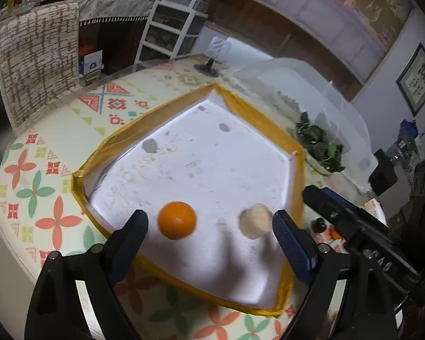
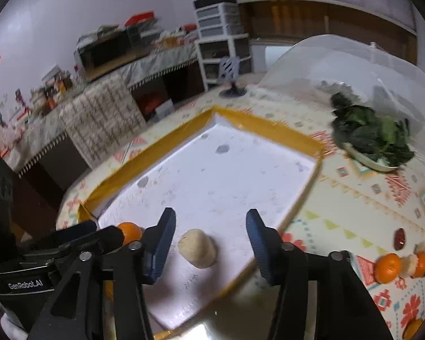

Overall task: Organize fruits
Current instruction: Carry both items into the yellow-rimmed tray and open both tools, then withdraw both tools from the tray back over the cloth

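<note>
While both tongs hung over the near end of the white tray (image 1: 212,147), neither gripped anything. The left tongs (image 1: 209,226) stood wide open, with the orange (image 1: 177,220) resting on the tray floor between their fingers, nearer the left finger and clear of both pads. The right tongs (image 2: 211,240) were partly open, and the pale, rough-skinned fruit (image 2: 197,248) sat on the tray between their blue pads, touching neither. In the left wrist view that pale fruit lay just beside the left tongs' right finger. The tray, edged in yellow tape, lay on the patterned desk (image 2: 354,204). More oranges (image 2: 388,267) and small dark fruits (image 2: 400,238) lay on the desk to the right, well apart from the tray. A dish of leafy greens (image 2: 371,136) sat under a clear dome cover (image 2: 354,65) beyond.
</note>
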Demonstrator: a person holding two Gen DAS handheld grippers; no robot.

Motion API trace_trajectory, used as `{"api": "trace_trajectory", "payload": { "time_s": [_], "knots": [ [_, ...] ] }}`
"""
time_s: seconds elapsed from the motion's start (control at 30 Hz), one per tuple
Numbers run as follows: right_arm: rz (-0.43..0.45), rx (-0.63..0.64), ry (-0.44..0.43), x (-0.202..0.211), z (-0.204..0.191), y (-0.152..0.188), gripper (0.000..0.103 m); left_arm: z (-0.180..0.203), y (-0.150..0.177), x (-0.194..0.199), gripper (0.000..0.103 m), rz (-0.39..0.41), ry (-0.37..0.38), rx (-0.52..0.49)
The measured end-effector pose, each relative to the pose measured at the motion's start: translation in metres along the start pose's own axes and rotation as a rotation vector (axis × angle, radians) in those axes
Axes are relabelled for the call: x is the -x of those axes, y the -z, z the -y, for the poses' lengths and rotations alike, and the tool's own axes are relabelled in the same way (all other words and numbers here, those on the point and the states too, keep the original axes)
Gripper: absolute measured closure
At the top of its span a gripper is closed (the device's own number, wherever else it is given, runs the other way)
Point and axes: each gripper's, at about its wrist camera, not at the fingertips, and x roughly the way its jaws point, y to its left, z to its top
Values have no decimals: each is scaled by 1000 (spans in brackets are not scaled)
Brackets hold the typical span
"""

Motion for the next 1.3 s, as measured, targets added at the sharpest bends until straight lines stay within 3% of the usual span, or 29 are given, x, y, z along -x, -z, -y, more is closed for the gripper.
{"api": "trace_trajectory", "payload": {
  "time_s": [0.2,0.43,0.67,0.83,1.03,1.17,1.3],
  "knots": [
    [76,-73,34,43,36,7,43,25,10,7,14,-9,42,-62],
    [135,-137,203,112,109,40,41,65,17,29,14,60,52,-170],
    [125,-300,364,164,198,91,38,110,37,19,14,13,96,-253],
    [67,-342,373,164,220,117,38,145,53,-1,14,-44,126,-335],
    [-10,-314,356,141,222,129,38,184,68,-45,14,-116,85,-456],
    [-40,-328,345,129,226,133,38,199,68,-77,14,-169,63,-475],
    [-48,-325,341,126,229,134,38,218,65,-100,14,-195,91,-493]
  ]
}}
